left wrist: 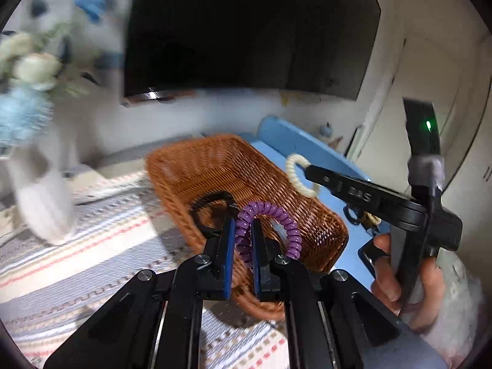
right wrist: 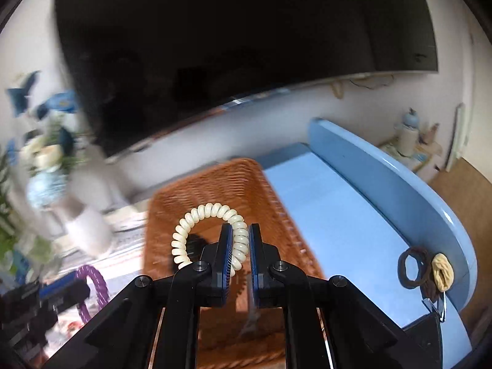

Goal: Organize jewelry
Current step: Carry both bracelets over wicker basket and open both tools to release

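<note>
Now | left tool (left wrist: 239, 230) clenched on purple coil (left wrist: 276, 215) | right tool (right wrist: 236, 236) clenched on cream coil (right wrist: 196, 218) | both above basket (left wrist: 190, 166)

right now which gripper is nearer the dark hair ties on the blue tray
Right. The right gripper, holding the cream coil, is beside the blue tray where the dark hair ties lie. The left gripper is farther, across the basket.

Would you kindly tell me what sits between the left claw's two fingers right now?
A purple spiral hair tie, pinched by the left claw above the wicker basket, shown in the left wrist view.
</note>
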